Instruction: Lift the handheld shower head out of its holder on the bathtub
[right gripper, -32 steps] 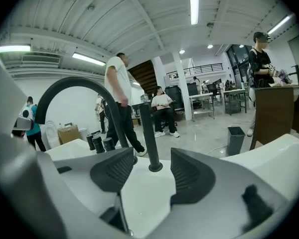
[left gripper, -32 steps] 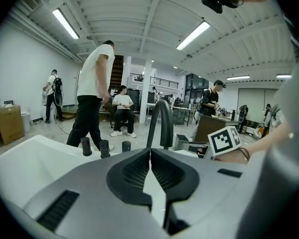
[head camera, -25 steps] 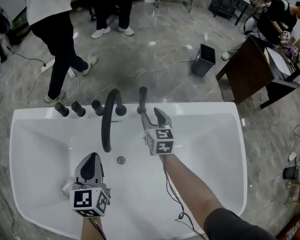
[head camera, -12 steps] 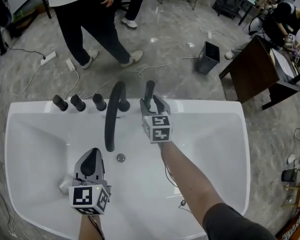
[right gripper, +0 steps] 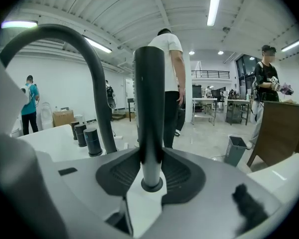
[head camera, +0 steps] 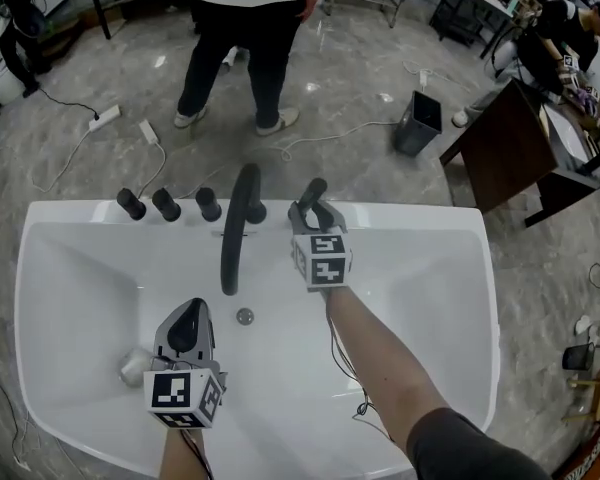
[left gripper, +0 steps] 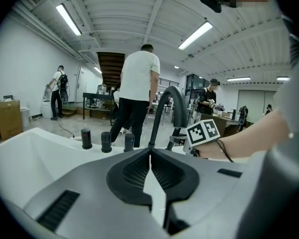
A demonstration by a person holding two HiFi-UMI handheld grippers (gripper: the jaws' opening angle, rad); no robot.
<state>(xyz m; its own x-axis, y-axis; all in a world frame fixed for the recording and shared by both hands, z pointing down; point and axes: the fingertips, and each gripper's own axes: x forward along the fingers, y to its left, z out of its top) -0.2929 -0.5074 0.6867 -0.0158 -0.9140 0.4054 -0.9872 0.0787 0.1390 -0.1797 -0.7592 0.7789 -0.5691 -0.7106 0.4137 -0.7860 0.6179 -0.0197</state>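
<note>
The handheld shower head [head camera: 313, 192] is a black upright stick in its holder on the white bathtub's far rim [head camera: 420, 218]. My right gripper [head camera: 311, 214] has just been closing, and its pads now press the handle [right gripper: 149, 108] from both sides just above the holder, so the right gripper [right gripper: 150, 159] is shut on it. My left gripper [head camera: 187, 320] hangs low over the tub's inside, apart from the fittings. In the left gripper view the left gripper [left gripper: 150, 156] has its pads together at the tips, with nothing between them.
A black arched faucet spout [head camera: 238, 230] rises just left of the shower head, with three black knobs [head camera: 165, 205] further left. A drain [head camera: 244, 316] and a small white object [head camera: 135, 366] lie in the tub. A person [head camera: 245, 28] stands behind the tub; a bin [head camera: 418, 120] and a brown desk [head camera: 505, 138] are at the right.
My right gripper has moved up to the shower head and its jaws have closed round the handle. The person behind the tub has walked to the right. The left gripper has stayed put.
</note>
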